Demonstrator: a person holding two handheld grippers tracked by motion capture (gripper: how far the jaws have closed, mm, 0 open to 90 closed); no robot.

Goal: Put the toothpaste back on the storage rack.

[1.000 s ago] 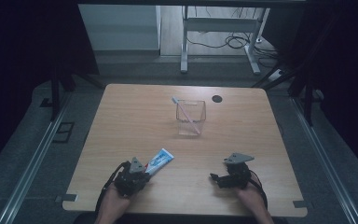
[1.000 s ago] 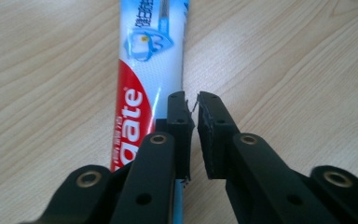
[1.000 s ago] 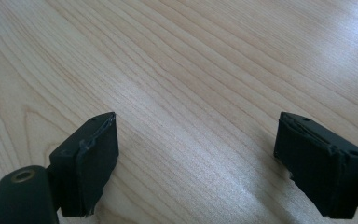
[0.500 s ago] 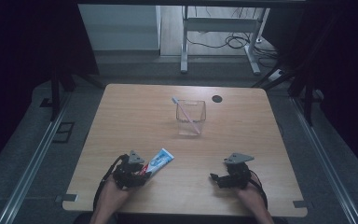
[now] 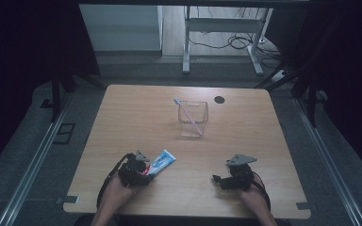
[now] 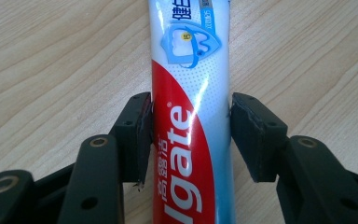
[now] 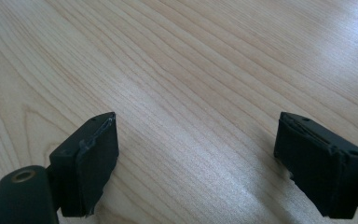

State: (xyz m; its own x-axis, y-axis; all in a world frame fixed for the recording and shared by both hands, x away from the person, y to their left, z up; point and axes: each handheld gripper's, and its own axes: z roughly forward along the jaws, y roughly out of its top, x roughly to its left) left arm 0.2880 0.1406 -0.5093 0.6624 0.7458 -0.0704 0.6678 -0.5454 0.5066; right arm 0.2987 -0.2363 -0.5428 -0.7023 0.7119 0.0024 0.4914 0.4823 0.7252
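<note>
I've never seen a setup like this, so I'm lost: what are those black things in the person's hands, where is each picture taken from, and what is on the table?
A person sits at a light wooden table holding a hand-operated black claw in each hand. The high view looks down from above; the other two come from cameras riding on each claw.

The left claw straddles a red, white and blue toothpaste tube lying flat. Its jaws have just been opening; the left pad sits at the tube's edge, the right stands just clear, so the tube is not squeezed.

The right claw is open over bare wood.

Farther back stands a clear square plastic cup with a pink toothbrush leaning inside.
</note>
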